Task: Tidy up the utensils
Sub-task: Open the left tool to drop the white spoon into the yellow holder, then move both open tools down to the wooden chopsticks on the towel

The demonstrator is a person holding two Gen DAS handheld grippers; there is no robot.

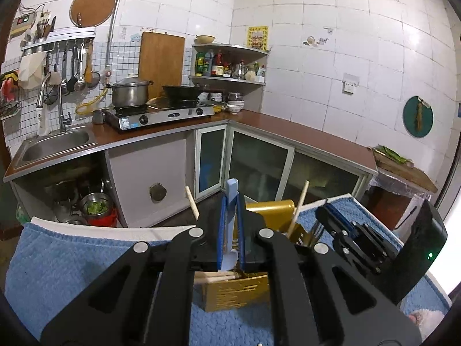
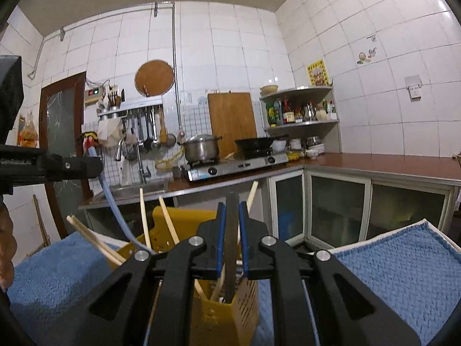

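A yellow slotted utensil holder stands on a blue towel, with several wooden chopsticks leaning out of it. My right gripper is shut on a dark flat utensil handle whose lower end is inside the holder. My left gripper is shut on a pale blue spoon, held upright over the holder. In the right wrist view the left gripper is at the left, and the spoon's handle curves down from it toward the holder. The right gripper shows at right of the left wrist view.
The towel covers a white tabletop. Beyond it runs an L-shaped kitchen counter with a sink, a gas stove bearing a pot and a wok, and cabinets below. A person's hand shows at the left edge.
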